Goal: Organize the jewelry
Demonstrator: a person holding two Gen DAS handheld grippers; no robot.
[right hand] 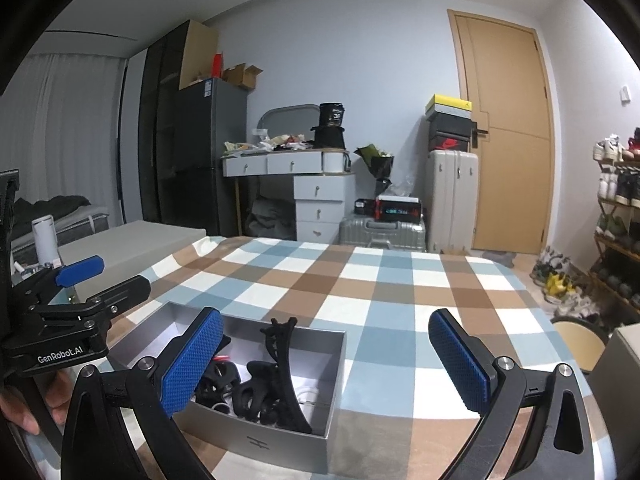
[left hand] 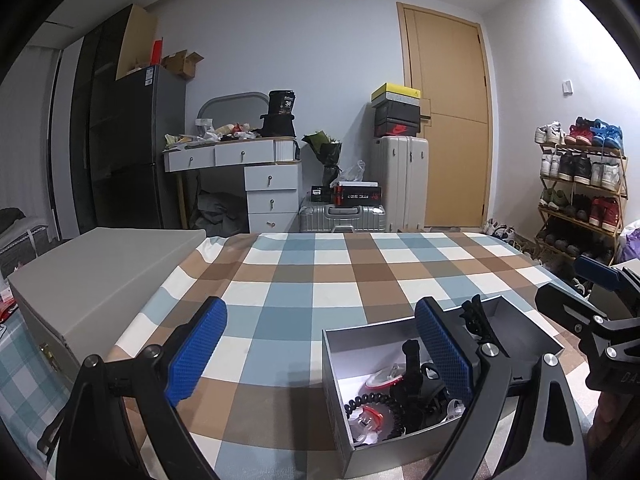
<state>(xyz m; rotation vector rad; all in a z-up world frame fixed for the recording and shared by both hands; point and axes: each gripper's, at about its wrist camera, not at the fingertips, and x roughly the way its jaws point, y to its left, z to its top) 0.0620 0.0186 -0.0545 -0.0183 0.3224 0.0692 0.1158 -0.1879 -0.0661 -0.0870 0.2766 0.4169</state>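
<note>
A table under a blue, brown and white checked cloth (left hand: 320, 276) fills the foreground of both wrist views; on its left side lies a large closed grey case (left hand: 104, 272) with a small brass latch on its near face; nearer the viewer, on the cloth, sits an open grey box (right hand: 280, 432) without a lid, holding a jumble of black hair claw clips (right hand: 276, 364), a black coiled hair tie (left hand: 372, 402) and some clear and red pieces too small to make out; the left gripper (left hand: 320, 356) hovers with its blue-padded jaws wide apart and empty, its right finger above the box; the right gripper (right hand: 324, 364) is likewise spread wide and empty, its left finger over the box.
</note>
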